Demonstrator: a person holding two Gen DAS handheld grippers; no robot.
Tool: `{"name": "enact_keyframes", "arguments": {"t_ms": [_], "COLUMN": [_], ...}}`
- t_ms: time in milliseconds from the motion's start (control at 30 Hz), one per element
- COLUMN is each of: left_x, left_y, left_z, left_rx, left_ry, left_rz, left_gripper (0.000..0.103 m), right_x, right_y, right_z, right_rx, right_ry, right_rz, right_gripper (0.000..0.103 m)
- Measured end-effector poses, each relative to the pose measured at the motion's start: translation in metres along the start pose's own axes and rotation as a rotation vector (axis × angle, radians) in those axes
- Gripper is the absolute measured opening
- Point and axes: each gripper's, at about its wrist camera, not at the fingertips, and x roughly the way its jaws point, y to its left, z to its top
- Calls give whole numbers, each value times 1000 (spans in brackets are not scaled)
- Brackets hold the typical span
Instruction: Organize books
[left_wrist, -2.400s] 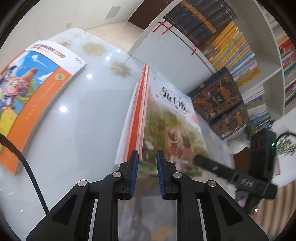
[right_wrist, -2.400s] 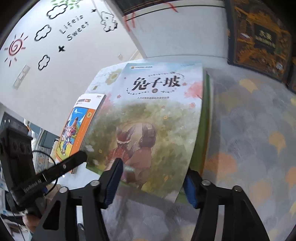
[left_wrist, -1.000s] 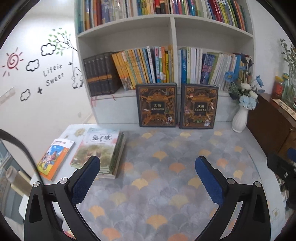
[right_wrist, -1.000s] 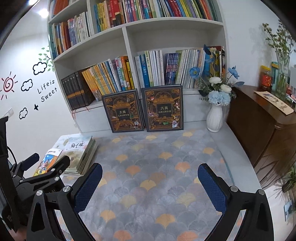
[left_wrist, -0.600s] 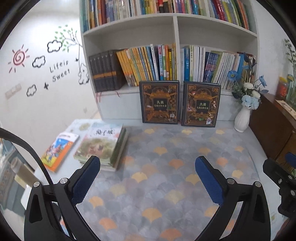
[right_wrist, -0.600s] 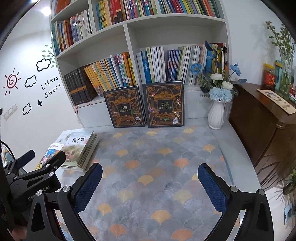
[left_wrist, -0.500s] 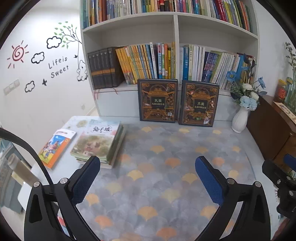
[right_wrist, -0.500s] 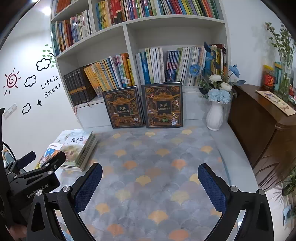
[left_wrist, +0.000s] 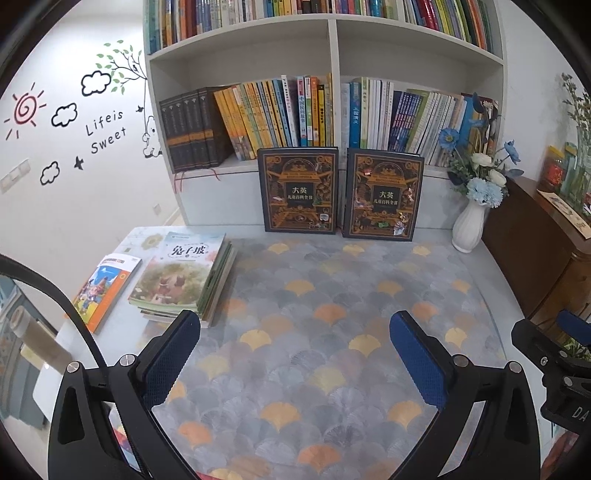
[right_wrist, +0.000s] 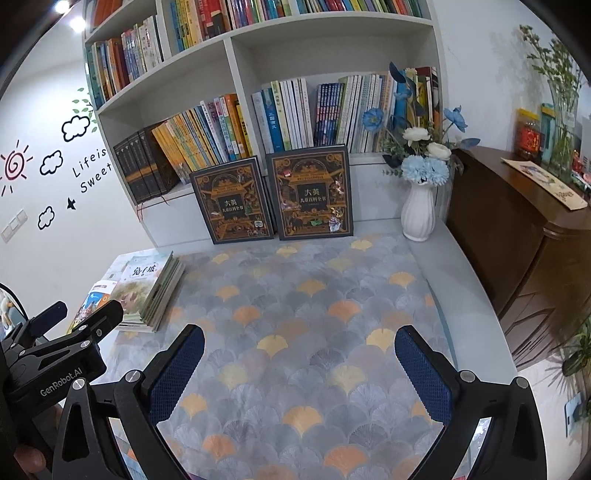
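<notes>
Far left of the jaws: orange book (left_wrist: 105, 286) flat and alone, apparently not yet gathered. Just ahead of the left finger: stack (left_wrist: 184, 277) lying squared, probably the collecting pile. Left gripper (left_wrist: 295, 363) spread wide, holding nothing, hanging over the mat (left_wrist: 332, 314). Right gripper (right_wrist: 299, 373) likewise wide and empty. Beyond both: two dark volumes (left_wrist: 341, 194) propped upright against the shelf (left_wrist: 334, 44), covers showing.

Let go of the book stack (left_wrist: 183, 275) and pulled both grippers way back. Left gripper (left_wrist: 294, 356) went from nearly closed at the stack's edge to wide open; right gripper (right_wrist: 299, 373) also off the cover now.
</notes>
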Motion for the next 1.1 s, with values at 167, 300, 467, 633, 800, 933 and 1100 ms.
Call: {"name": "enact_keyframes", "arguments": {"t_ms": [167, 300, 467, 633, 800, 933, 1100], "left_x": [2, 4, 4, 6, 10, 11, 13], "left_y": [-3, -7, -8, -6, -5, -4, -3], "left_z": [0, -1, -3, -5, -7, -7, -7], "left_rx": [3, 9, 11, 2, 4, 7, 4], "left_ry": [8, 15, 23, 37, 48, 50, 49], "left_rz": [-28, -28, -35, -51, -51, -47, -32], "left_gripper": [103, 103, 103, 103, 103, 103, 103], "right_x": [1, 2, 5, 6, 10, 11, 13], "right_y": [-3, -4, -5, -5, -4, -4, -3], "right_z": [1, -1, -2, -2, -4, -4, -4], "right_rx": [3, 4, 0, -1, 0, 0, -2], "right_ry": [3, 9, 21, 27, 40, 44, 51], "right_rz": [-9, -13, -26, -20, -15, -13, -13], "right_gripper": [103, 103, 103, 103, 103, 103, 103]}}
